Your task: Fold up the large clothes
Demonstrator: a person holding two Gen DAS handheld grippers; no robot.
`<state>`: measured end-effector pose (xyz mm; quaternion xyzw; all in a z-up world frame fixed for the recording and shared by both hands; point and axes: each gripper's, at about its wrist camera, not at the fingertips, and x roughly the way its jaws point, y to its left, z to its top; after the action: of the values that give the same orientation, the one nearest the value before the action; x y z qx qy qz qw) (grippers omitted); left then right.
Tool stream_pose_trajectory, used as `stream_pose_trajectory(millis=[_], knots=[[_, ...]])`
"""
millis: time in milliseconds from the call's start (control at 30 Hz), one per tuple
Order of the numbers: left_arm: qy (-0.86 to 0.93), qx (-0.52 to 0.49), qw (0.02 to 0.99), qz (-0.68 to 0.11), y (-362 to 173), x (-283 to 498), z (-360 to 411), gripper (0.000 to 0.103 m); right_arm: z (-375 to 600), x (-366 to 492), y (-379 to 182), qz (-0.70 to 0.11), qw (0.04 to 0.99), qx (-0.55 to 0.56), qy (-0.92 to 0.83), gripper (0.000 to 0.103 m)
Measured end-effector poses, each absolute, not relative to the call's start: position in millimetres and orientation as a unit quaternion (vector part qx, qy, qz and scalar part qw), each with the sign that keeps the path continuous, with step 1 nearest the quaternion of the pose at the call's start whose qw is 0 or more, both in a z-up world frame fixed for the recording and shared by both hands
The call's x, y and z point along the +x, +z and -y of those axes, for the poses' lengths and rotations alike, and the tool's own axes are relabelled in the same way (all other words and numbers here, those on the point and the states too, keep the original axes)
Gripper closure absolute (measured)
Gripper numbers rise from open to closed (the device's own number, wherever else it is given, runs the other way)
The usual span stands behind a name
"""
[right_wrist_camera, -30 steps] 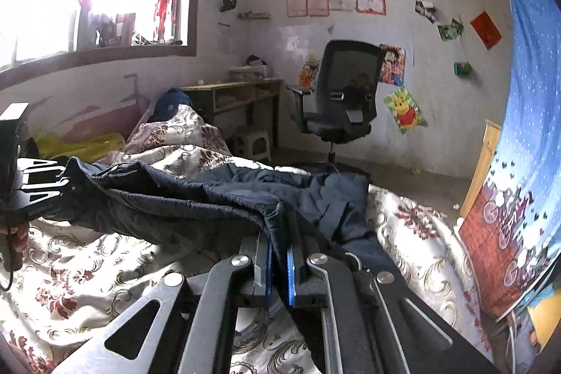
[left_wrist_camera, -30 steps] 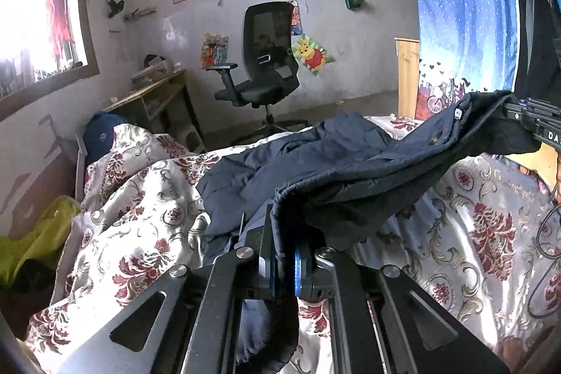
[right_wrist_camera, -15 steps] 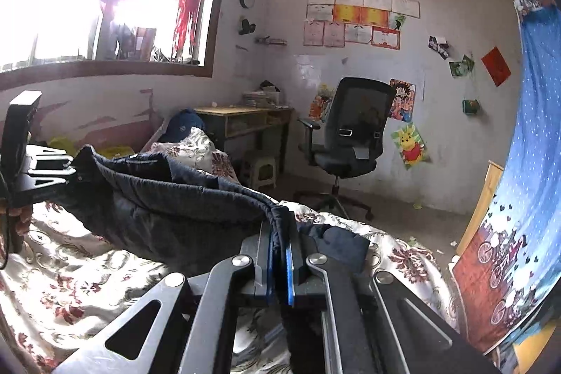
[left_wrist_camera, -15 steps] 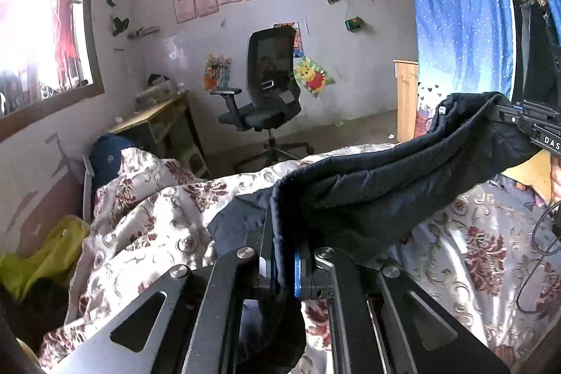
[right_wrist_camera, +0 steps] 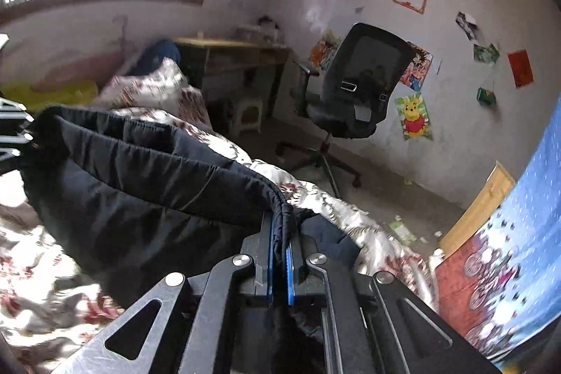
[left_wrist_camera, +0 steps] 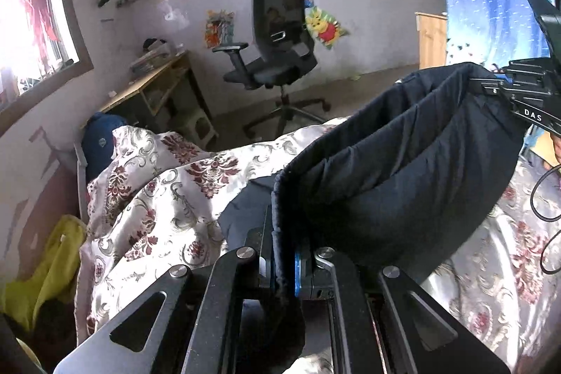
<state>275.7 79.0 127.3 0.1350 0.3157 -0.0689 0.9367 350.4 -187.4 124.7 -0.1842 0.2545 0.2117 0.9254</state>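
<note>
1. the left gripper (left_wrist_camera: 283,263) pinches one end of the dark padded garment (left_wrist_camera: 403,170), its fingers clamped on the hem.
2. the right gripper (right_wrist_camera: 279,269) clamps the other end the same way.
3. the garment hangs doubled between them, sagging above the floral bedspread (left_wrist_camera: 157,198), with part trailing on it.
4. judged from this, one fold is formed in the air; laying it flat and further folds remain.

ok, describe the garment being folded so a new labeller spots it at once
Start at the bed with the cream, red-flowered quilt. Above it, a dark navy padded jacket hangs stretched between the left gripper and the right gripper, both clamped on its edge. It is the only plain dark fabric there, with stitched quilting lines.
</note>
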Motion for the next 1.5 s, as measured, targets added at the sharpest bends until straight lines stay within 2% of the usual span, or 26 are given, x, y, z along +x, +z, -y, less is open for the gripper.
stream_pose_trajectory(millis=[267,633,933,1267,1300,1367,1433,1500], knots=[[-0.027,0.127,0.941,-0.313,96.4,326.4,-89.0,0.098,167.4,394.0,85.9,-0.25,0.937,-0.157,0.185,0.098],[-0.009,0.115,0.941,-0.319,64.8,376.9,-99.1,0.098,156.2,426.8,61.6,-0.255,0.941,-0.144,0.169,0.098],[-0.007,0.117,0.935,-0.335,29.7,410.7,-97.8,0.098,152.4,460.6,27.6,-0.277,0.936,-0.142,0.164,0.098],[-0.009,0.065,0.926,-0.371,-1.4,440.4,-108.8,0.097,156.7,488.3,-2.2,-0.309,0.928,-0.106,0.177,0.094],[-0.01,0.058,0.927,-0.37,-0.8,439.7,-110.9,0.094,158.5,487.9,-1.7,-0.31,0.928,-0.102,0.179,0.092],[-0.015,0.05,0.93,-0.363,2.5,436.6,-111.9,0.09,160.9,485.4,3.7,-0.3,0.93,-0.098,0.187,0.082],[-0.018,0.041,0.935,-0.353,7.7,432.0,-112.4,0.077,165.3,480.1,9.3,-0.291,0.932,-0.092,0.196,0.05],[-0.011,0.032,0.942,-0.334,15.3,423.9,-113.9,0.036,167.3,471.5,16.2,-0.276,0.935,-0.086,0.207,0.035]])
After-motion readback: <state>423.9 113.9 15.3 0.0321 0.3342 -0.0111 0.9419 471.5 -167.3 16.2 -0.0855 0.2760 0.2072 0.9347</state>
